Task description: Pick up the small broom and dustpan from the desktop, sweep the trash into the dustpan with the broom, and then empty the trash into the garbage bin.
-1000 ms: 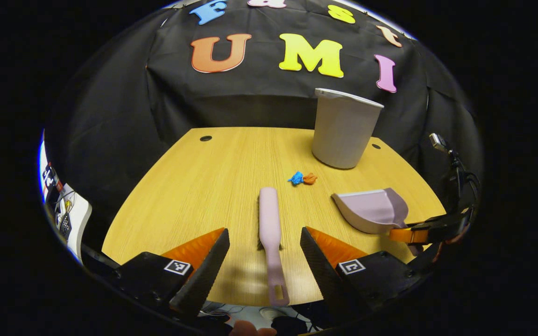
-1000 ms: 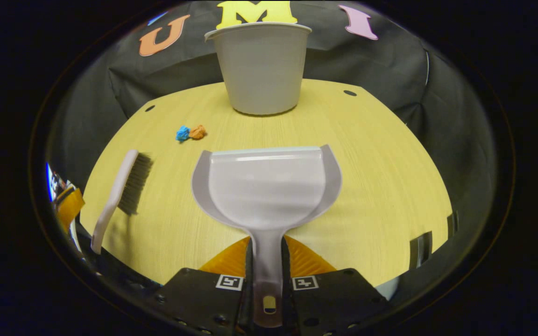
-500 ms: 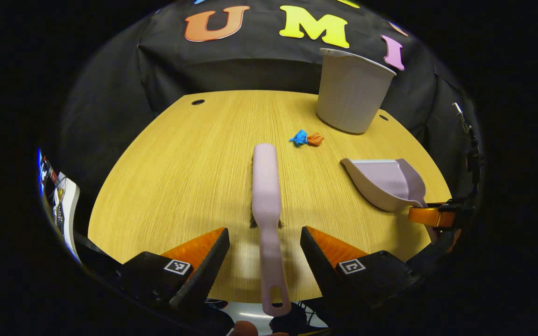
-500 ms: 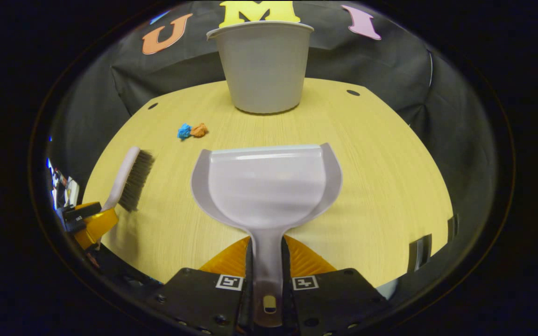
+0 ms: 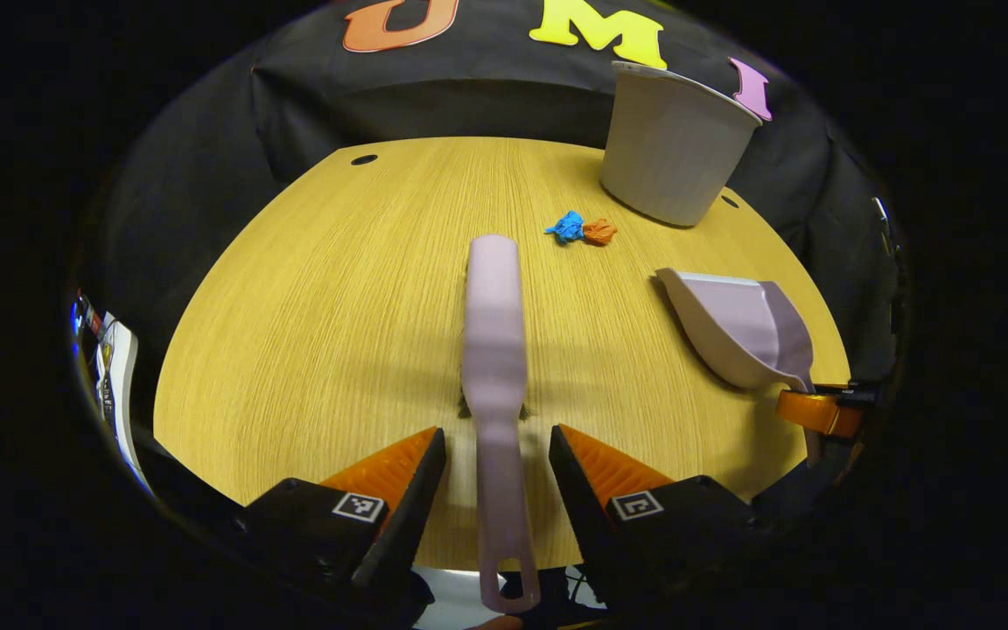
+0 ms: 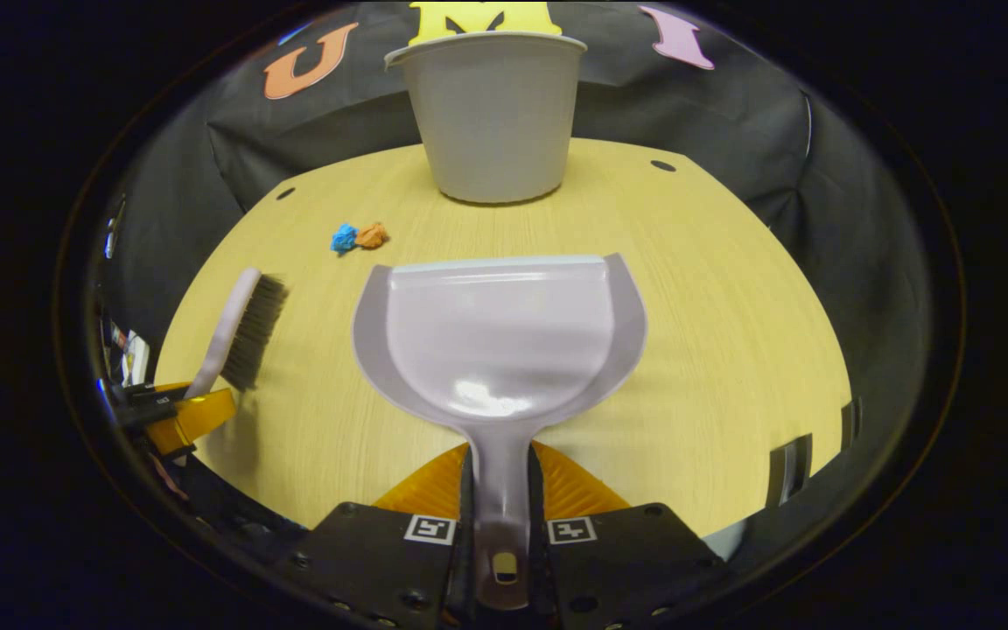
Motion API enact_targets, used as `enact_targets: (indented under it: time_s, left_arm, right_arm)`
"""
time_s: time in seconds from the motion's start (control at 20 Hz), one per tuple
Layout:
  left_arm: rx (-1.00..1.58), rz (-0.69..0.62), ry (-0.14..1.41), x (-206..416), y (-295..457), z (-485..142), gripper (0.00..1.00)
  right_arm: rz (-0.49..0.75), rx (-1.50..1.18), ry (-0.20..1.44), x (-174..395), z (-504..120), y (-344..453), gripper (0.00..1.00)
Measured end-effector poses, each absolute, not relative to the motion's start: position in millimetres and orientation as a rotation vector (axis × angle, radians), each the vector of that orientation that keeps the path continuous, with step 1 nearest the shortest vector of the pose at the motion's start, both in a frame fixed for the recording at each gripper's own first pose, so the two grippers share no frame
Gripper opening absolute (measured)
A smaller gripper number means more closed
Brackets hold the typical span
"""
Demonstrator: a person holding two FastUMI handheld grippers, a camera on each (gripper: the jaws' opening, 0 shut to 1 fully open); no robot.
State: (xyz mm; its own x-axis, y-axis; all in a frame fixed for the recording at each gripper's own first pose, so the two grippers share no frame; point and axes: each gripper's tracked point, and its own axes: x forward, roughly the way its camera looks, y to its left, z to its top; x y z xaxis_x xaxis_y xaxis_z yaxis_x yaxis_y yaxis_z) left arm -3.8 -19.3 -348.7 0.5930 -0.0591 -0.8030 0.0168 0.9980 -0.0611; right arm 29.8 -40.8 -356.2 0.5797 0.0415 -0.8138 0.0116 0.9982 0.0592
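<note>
Broom first, in the left gripper view: a small pale pink plastic broom [image 5: 495, 350] lies on the light wooden round-edged desktop [image 5: 338, 297], its handle pointing back between the fingers of the left gripper [image 5: 495, 490]. The jaws stand apart on either side of the handle, with a narrow gap visible on each side, so they hold nothing. Ahead of the brush head lie two crumpled scraps of trash, one blue and one orange [image 5: 581, 229], touching each other. Just beyond them stands a grey plastic garbage bin [image 5: 677, 144], upright near the far edge. To the right, a pale lilac plastic dustpan [image 5: 736, 325] sits tilted, its handle end in the right gripper [image 5: 819, 411].

In the right gripper view, the dustpan [image 6: 500, 341] fills the middle, mouth facing the bin [image 6: 491, 118]. The right gripper [image 6: 500, 516] is closed, both fingers pressing on the dustpan's handle. The trash [image 6: 358, 236] lies left of the pan, apart from it. Farther left, the broom [image 6: 241, 328] shows its dark bristles, with the left gripper [image 6: 176, 411] at its handle.
</note>
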Motion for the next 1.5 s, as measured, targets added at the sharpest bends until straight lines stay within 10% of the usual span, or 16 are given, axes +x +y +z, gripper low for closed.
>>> enact_targets:
  time_s: [0.4,1.5]
  left_arm:
    - [-0.060,-0.033,0.993,-8.1,-15.9,-358.9,0.31]
    - [-0.069,-0.024,0.963,98.5,33.5,-337.0,0.23]
  right_arm:
    - [0.022,0.048,0.960,30.1,-355.6,-42.0,0.23]
    - [0.131,-0.049,0.990,30.6,-348.7,-64.1,0.14]
